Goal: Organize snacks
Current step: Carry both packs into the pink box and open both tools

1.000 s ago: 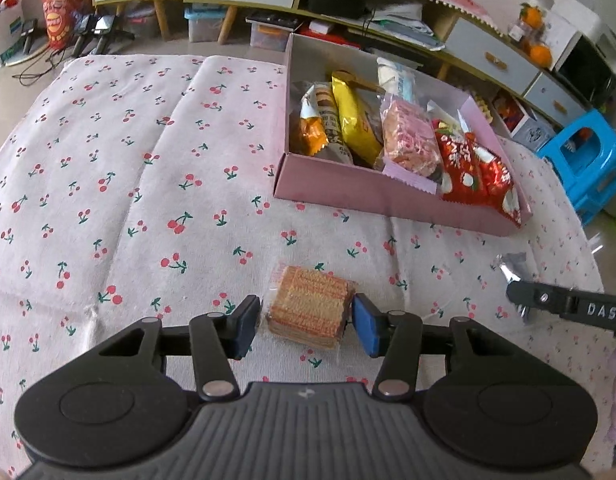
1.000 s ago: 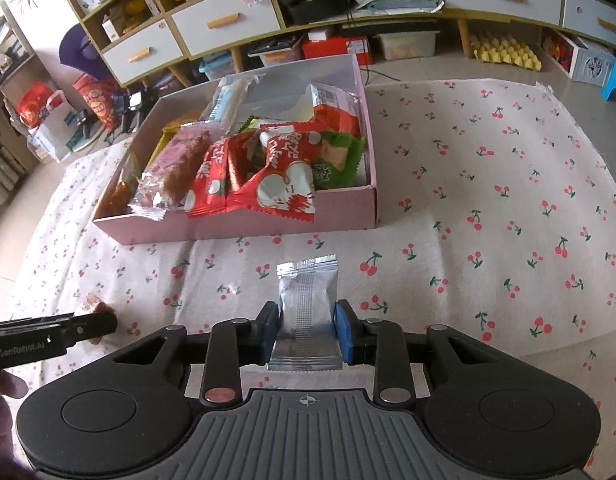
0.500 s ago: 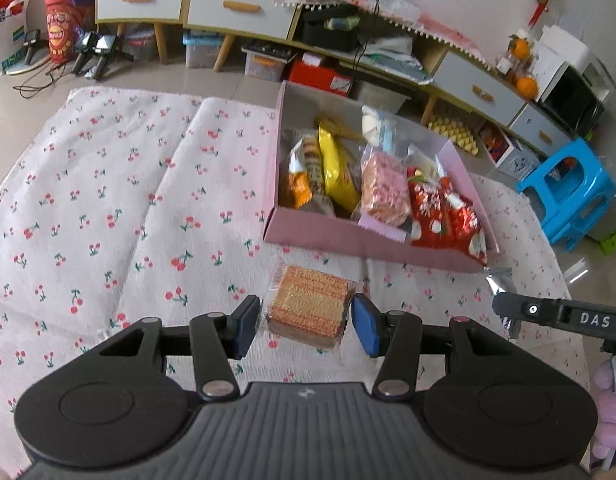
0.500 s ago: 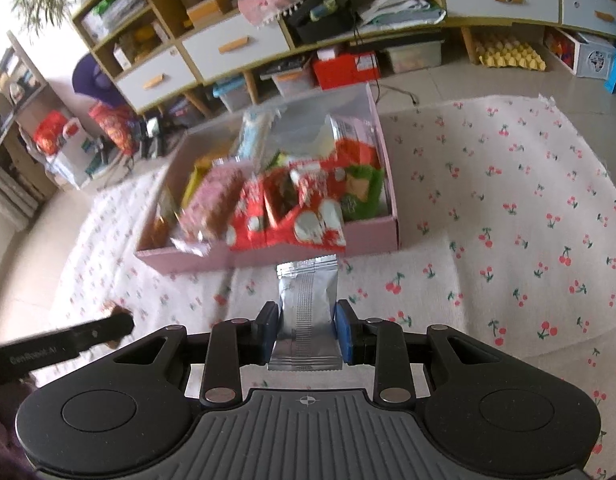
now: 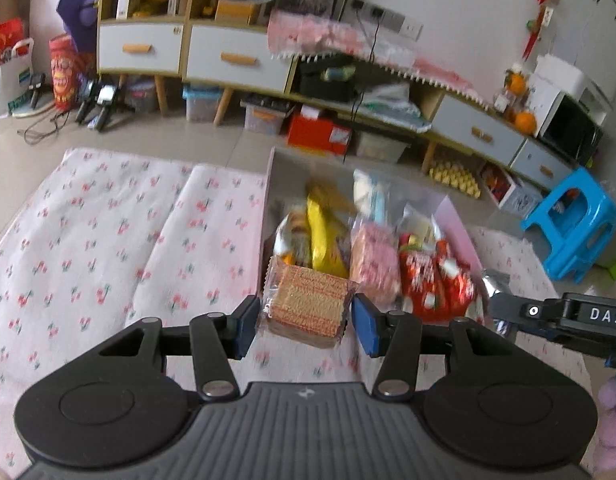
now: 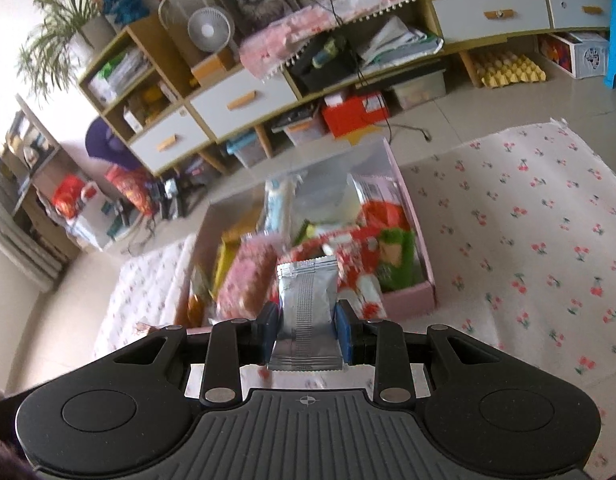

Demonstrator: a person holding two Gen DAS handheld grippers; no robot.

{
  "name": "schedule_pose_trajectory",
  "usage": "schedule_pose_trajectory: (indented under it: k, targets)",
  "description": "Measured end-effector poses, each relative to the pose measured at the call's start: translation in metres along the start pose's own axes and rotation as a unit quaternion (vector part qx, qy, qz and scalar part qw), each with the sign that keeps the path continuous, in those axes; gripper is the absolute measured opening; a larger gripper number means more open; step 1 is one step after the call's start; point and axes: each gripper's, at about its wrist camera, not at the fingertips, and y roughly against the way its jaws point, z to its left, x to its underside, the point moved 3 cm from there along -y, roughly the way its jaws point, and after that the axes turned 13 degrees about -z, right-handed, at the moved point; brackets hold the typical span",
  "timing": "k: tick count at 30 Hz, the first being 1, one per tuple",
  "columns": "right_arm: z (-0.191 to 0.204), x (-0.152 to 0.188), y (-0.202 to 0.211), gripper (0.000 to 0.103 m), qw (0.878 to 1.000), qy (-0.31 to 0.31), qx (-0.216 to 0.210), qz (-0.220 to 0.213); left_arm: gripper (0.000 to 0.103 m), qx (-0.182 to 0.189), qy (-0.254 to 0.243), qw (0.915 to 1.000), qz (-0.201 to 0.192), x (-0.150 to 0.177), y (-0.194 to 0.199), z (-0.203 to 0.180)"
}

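My left gripper (image 5: 304,326) is shut on a clear-wrapped cracker pack (image 5: 308,302) and holds it in the air before the near end of the pink snack box (image 5: 455,220). My right gripper (image 6: 306,330) is shut on a silver foil packet (image 6: 306,304), lifted above the cloth near the box's front wall (image 6: 407,296). The box holds several snacks: a yellow bag (image 5: 321,240), a pink wafer pack (image 5: 373,260) and red packets (image 5: 431,284). The right gripper's arm (image 5: 563,316) shows at the right edge of the left wrist view.
A white cloth with cherry print (image 5: 108,240) covers the surface under the box. Low cabinets with drawers (image 5: 236,60) and storage bins line the far wall. A blue plastic stool (image 5: 575,224) stands at the right.
Both grippers have risen with their snacks and tilted up, so the box sits lower in both views and more of the room shows. Both grips are unchanged.
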Motion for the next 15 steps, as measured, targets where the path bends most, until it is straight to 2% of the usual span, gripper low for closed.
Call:
schedule_pose_trajectory:
  k: [4, 10, 15]
  targets:
    - [-0.002, -0.007, -0.011, 0.029, 1.000, -0.018, -0.003, -0.019, 0.047, -0.011, -0.006, 0.9995, -0.029, -0.004, -0.010, -0.003]
    - [-0.005, -0.013, -0.022, 0.029, 0.999, -0.033, -0.001, -0.041, 0.047, -0.019, -0.013, 0.9986, -0.048, -0.005, -0.023, -0.005]
    - [-0.007, -0.015, -0.032, 0.029, 0.998, -0.031, -0.004, -0.059, 0.047, -0.014, 0.002, 0.9984, -0.054, 0.001, -0.033, 0.001]
